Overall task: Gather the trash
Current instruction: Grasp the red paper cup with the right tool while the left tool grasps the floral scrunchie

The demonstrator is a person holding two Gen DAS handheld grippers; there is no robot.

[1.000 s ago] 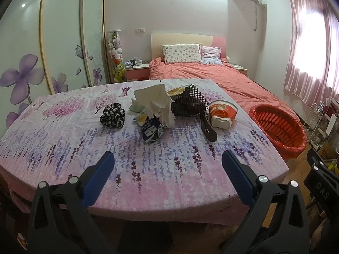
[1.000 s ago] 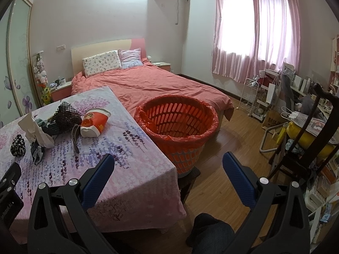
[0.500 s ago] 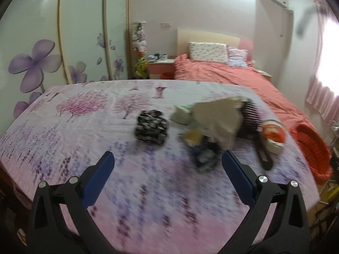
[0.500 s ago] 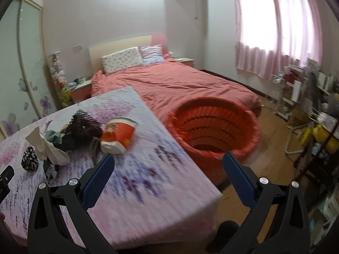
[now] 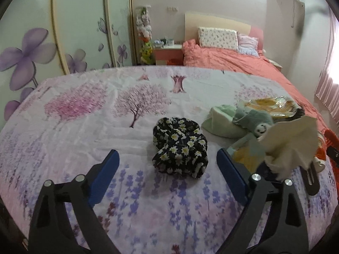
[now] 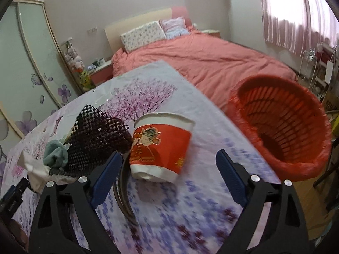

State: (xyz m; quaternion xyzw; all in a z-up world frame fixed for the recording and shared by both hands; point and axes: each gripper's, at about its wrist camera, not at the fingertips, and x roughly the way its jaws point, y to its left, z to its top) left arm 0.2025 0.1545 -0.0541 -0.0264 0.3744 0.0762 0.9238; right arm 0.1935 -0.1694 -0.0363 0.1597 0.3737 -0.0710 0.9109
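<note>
Between the closing right tongs (image 6: 168, 174), seemingly untouched: red cup (image 6: 161, 148).

One paper cup (image 6: 161, 146), one red basket (image 6: 281, 127), two pillows (image 5: 218, 36), one floral scrunchie (image 5: 180, 148).

Bare tablecloth (image 5: 84, 139) left; clutter pile (image 5: 264, 127) right.

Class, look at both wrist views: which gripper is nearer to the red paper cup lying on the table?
Right. The right gripper has the red paper cup just ahead, jaws closing, untouched. The left gripper faces the black floral cloth.
</note>
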